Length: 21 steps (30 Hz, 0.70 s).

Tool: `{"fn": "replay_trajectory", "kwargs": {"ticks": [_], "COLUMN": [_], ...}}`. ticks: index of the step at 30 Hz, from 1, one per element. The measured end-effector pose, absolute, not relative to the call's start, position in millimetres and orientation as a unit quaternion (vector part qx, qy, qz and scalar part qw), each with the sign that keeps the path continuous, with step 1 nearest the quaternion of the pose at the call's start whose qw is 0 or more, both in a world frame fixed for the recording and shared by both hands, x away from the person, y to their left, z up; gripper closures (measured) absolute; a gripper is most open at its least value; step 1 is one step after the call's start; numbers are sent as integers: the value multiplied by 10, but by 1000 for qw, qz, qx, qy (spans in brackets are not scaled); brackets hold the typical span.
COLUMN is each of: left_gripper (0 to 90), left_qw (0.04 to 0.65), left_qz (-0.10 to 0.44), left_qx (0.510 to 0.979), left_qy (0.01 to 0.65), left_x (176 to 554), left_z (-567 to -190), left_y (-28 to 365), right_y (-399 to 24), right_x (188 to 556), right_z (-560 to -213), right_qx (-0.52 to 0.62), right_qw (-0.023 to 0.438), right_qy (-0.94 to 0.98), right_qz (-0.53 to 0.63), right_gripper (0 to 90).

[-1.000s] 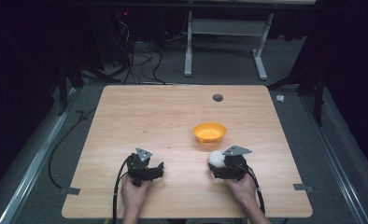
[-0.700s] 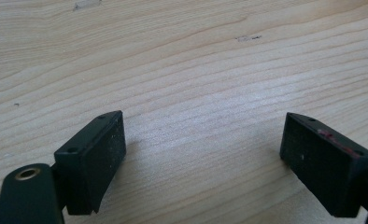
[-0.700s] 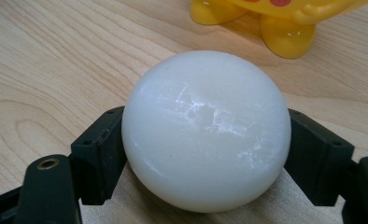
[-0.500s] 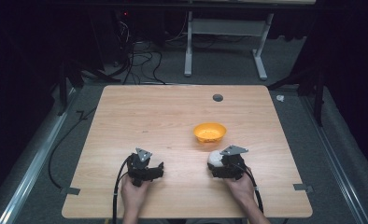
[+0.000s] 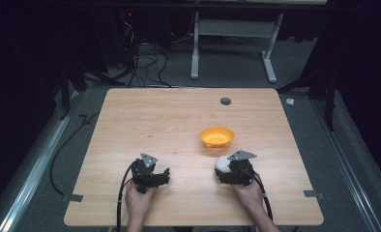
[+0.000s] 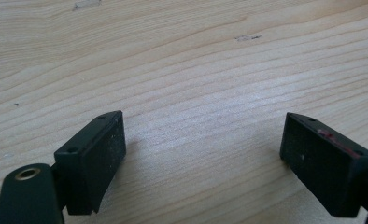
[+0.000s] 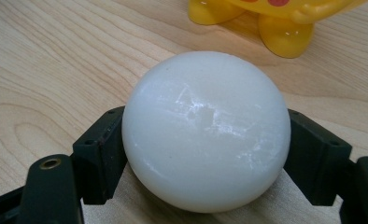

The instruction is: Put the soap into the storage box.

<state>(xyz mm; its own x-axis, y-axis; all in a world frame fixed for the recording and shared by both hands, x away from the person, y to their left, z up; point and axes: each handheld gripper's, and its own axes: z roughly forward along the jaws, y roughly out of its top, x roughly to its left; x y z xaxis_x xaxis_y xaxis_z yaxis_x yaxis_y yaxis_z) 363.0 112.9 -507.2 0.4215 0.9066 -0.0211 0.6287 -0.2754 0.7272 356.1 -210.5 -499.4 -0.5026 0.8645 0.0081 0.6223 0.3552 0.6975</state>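
Right gripper view puts us close on our right gripper [image 7: 205, 154], whose two black fingers [image 7: 102, 149] are clamped on a white ball [image 7: 205, 130], one finger pressed against each side of it. The ball bulges up and forward past the fingertips, glossy, with a few scuffs on its top. Just beyond the fingers, past the far side of the ball, stand the stubby feet of a yellow bowl [image 7: 271, 23]; ball and bowl look near each other but apart, with a strip of bare bench [image 7: 56, 56] between them.

From the high view we see the same right gripper [image 5: 226, 170] near the front edge of the bench [image 5: 154, 116], the ball [image 5: 222, 164] showing white at its fingers and the bowl [image 5: 217, 137] just ahead of them. Our right hand [image 5: 249, 191] grips it from behind, a cable trailing back along the forearm.

Our left gripper [image 6: 205, 154] has its fingers [image 6: 95, 158] wide apart with nothing between them but pale wood grain. In the high view it [image 5: 165, 175] rests low over the bench, level with the right gripper and well apart from it, held by our left hand [image 5: 139, 200]. Far ahead of both sets of fingers a small dark round hole [image 5: 225, 101] sits near the back edge.
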Motion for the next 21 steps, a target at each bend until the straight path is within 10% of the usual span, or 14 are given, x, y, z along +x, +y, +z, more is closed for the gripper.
{"fn": "replay_trajectory", "kwargs": {"ticks": [21], "left_gripper": [147], "left_qw": [340], "left_qz": [204], "left_qx": [772], "left_qy": [497], "left_x": [3626], "left_z": [-5072], "left_y": [1128], "right_y": [-2092], "right_x": [3547], "right_z": [-4966], "right_qx": [457], "right_qw": [186], "right_qy": [804], "right_qz": [333], "right_gripper": [237]}}
